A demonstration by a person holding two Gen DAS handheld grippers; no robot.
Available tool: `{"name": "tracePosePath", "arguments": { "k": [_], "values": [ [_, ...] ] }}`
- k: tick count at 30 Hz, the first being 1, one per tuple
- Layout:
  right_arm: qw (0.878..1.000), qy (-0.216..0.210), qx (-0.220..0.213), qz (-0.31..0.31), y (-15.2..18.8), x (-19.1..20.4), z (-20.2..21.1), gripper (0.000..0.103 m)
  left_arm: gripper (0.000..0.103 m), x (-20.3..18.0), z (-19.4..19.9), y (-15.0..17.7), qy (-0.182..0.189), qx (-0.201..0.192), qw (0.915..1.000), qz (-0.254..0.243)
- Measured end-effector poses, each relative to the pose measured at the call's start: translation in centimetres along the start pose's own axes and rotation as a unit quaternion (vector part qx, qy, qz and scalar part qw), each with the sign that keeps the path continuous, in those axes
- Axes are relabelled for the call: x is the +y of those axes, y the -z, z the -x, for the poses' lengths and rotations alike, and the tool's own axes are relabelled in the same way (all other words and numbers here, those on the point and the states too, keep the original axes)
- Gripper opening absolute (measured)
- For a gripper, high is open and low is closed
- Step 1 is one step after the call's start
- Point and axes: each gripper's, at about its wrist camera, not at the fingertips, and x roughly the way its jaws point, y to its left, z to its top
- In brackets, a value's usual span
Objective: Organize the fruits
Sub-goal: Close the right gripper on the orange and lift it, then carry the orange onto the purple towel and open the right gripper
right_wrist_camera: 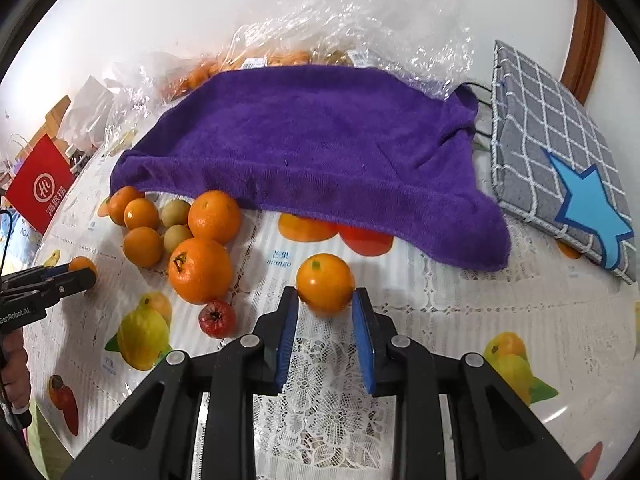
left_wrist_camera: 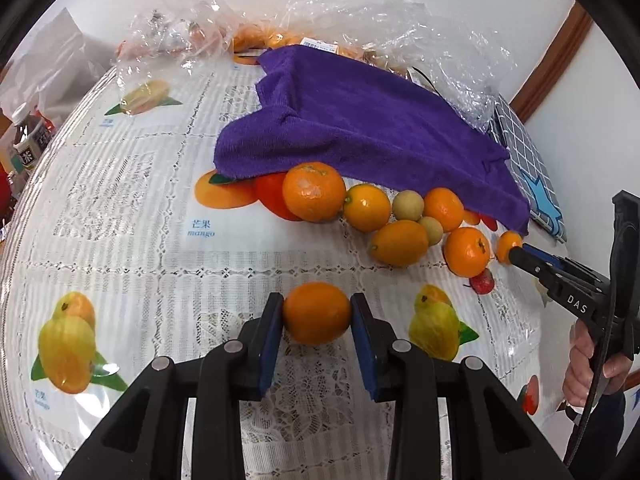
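Table (left_wrist_camera: 132,184) under a white lace cloth printed with mango and orange pictures, beneath both tongs.

Purple terry towel (left_wrist_camera: 360,120), rumpled, spread beyond the tongs at the table's far side; near hem lifted over the fruit cluster.

Crinkled clear plastic bags (right_wrist_camera: 360,20) with orange fruit inside, behind the towel, farthest from the tongs.

Grey checked fabric pad with a blue star patch (right_wrist_camera: 560,152), beyond and right of the right tongs, beside the towel's right corner.

Red paper bag with a white round logo (right_wrist_camera: 38,184), far left of the right tongs, at the table's edge.

Left tongs (left_wrist_camera: 317,316), black with blue pads, narrowed and clamped on a small oval orange kumquat (left_wrist_camera: 317,314); fruit pinched between both pads, over the lace cloth.

Right tongs (right_wrist_camera: 325,302), same make, narrowed and gripping a small round orange kumquat with a green stem spot (right_wrist_camera: 325,282) at the pad tips; in the left wrist view, same tongs far right, a hand (left_wrist_camera: 592,364) on the handle.

Cluster of loose fruit just ahead of the left tongs, along the towel hem: large orange tangerine (left_wrist_camera: 314,191), further tangerines and kumquats touching one another, two small tan round fruits (left_wrist_camera: 408,206) among them.

Small red dimpled fruit (right_wrist_camera: 217,318), just left of the right tongs, touching the nearest tangerine (right_wrist_camera: 200,270).
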Motion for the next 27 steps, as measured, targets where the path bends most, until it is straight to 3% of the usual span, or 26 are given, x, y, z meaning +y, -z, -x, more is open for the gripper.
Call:
{"name": "tracePosePath", "arguments": {
  "k": [1, 3, 9, 13, 16, 17, 18, 25, 27],
  "values": [
    [1.000, 0.001, -0.002, -0.001, -0.1, -0.1, 0.3, 0.025, 0.032, -0.1, 0.3, -0.1, -0.002, -0.002, 1.0000, 0.001],
    [1.000, 0.001, -0.006, -0.005, -0.3, -0.2, 1.0, 0.013, 0.032, -0.4, 1.0, -0.5, -0.006, -0.010, 0.9999, 0.001],
    [1.000, -0.001, -0.023, -0.010, -1.0, -0.6, 2.7, 0.013, 0.032, -0.9, 2.9, -1.7, -0.017, -0.031, 0.9994, 0.002],
    [1.000, -0.015, -0.010, -0.015, -0.7, -1.0, 2.1, 0.013, 0.032, -0.8, 3.4, -1.9, -0.020, -0.030, 0.9994, 0.005],
    [1.000, -0.022, 0.003, -0.014, -0.4, -1.0, 1.2, 0.025, 0.032, -0.9, 3.2, -2.0, -0.024, -0.026, 0.9994, 0.004],
    [1.000, -0.027, 0.005, -0.014, -0.3, -1.0, 1.0, 0.035, 0.032, -0.9, 3.2, -2.0, -0.025, -0.025, 0.9994, 0.004],
    [1.000, -0.027, 0.006, -0.014, -0.1, -0.9, 0.9, 0.039, 0.032, -0.9, 3.2, -2.0, -0.026, -0.025, 0.9994, 0.004],
    [0.999, -0.045, 0.026, 0.012, 1.1, 0.5, -0.4, 0.039, 0.032, -1.3, 2.9, -2.4, -0.023, -0.024, 0.9994, 0.002],
    [0.998, -0.052, 0.030, 0.016, 1.3, 0.8, -0.7, 0.034, 0.032, -1.4, 3.0, -2.6, -0.023, -0.026, 0.9994, -0.001]
  ]
}}
